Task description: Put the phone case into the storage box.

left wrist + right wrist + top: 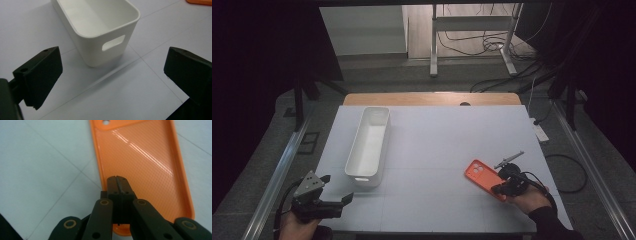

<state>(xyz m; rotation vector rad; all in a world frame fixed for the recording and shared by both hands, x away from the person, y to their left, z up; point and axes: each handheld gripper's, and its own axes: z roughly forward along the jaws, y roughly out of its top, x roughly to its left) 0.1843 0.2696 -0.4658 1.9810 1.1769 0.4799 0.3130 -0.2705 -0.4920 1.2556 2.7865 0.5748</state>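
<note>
right gripper point(117, 180): fingers clenched on orange phone case point(145, 157) edge, counter point(437, 140) 4 o'clock | left gripper point(112, 75): fingers released, facing white bin point(100, 25), 7 o'clock

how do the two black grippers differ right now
The left gripper has its jaws spread wide and holds nothing, facing the long white plastic bin. The right gripper has its jaws pressed together on the edge of the orange phone case. Both are black, hand-held and low over the white table.
</note>
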